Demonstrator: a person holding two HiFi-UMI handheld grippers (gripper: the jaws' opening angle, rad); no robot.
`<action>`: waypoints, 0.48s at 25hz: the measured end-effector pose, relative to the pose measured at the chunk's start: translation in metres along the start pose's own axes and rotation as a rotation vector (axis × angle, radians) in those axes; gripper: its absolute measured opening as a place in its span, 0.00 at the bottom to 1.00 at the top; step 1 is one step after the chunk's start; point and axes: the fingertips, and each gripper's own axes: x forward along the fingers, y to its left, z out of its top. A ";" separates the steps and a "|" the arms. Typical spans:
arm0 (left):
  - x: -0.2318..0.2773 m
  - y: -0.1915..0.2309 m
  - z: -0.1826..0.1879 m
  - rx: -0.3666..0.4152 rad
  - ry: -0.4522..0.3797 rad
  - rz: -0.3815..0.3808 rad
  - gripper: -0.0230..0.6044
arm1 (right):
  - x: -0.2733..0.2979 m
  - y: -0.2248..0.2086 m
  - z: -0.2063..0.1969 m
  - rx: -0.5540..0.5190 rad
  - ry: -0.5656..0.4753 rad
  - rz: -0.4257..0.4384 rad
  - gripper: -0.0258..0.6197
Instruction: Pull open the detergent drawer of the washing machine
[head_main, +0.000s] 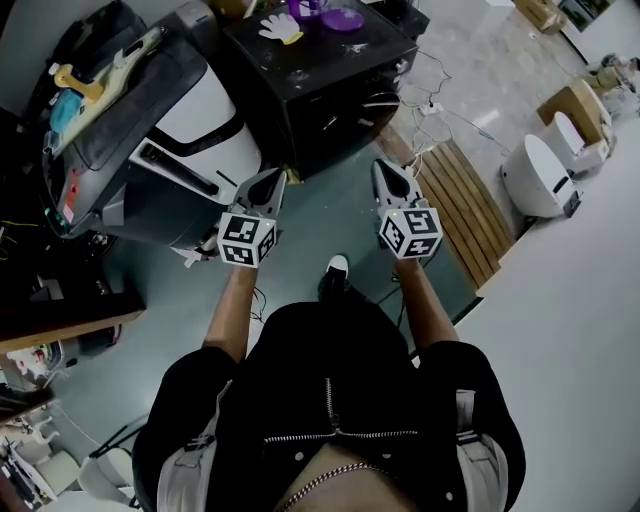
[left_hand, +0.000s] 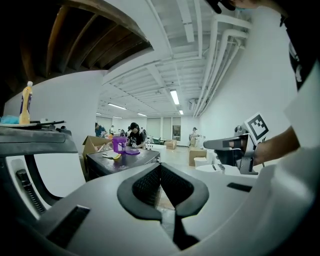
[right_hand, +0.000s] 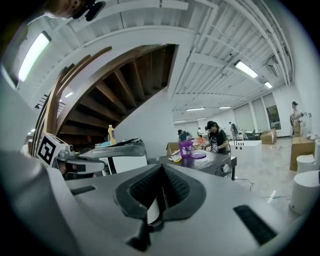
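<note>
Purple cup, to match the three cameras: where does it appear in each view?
Head view: purple cup at the top edge, near centre, on the black cabinet.
Left gripper view: left of centre, mid-height.
Right gripper view: just right of centre, mid-height.
Shared landmark: the black cabinet it stands on.

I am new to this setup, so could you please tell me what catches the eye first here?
The left gripper and the right gripper, each with a black-and-white marker cube, are held out in front of the person, both shut and empty. At their left stands the white washing machine with a dark top; ahead sits a black cabinet with a purple cup on top.
</note>
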 end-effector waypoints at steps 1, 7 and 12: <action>0.009 0.004 0.003 -0.001 0.002 0.006 0.07 | 0.010 -0.006 0.001 0.007 0.001 0.008 0.05; 0.056 0.027 0.011 -0.010 0.013 0.051 0.07 | 0.064 -0.035 0.013 0.020 -0.001 0.059 0.05; 0.085 0.041 0.015 -0.024 0.015 0.089 0.07 | 0.098 -0.058 0.019 0.035 0.004 0.096 0.05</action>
